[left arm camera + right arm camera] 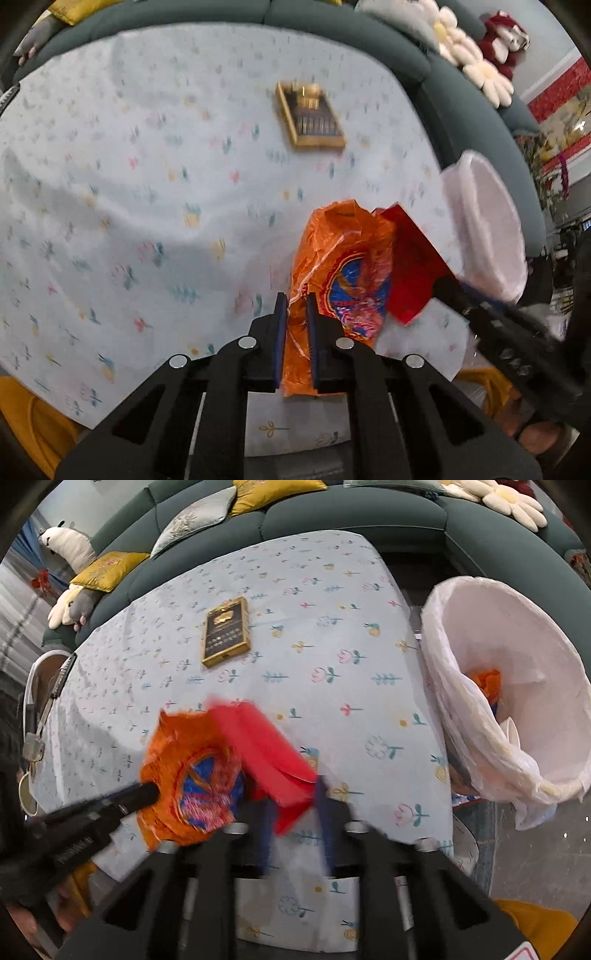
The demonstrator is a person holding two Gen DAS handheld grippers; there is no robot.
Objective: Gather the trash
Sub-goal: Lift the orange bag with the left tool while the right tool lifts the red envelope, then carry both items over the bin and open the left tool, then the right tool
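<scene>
Orange snack wrapper (343, 273): crumpled, long axis running away from the left gripper (295, 314), its near end pinched between those narrow jaws, raised off the bench (147, 184).

Red wrapper (266, 749): beside the orange one on its bin side, lower edge between the right gripper (295, 805) jaws; blur hides whether they press it.

White-lined bin (517, 664): beyond the bench edge, nearer the right hand, already holding orange scrap.

Dark gold-edged box (225, 631): on the bench, well apart.
</scene>
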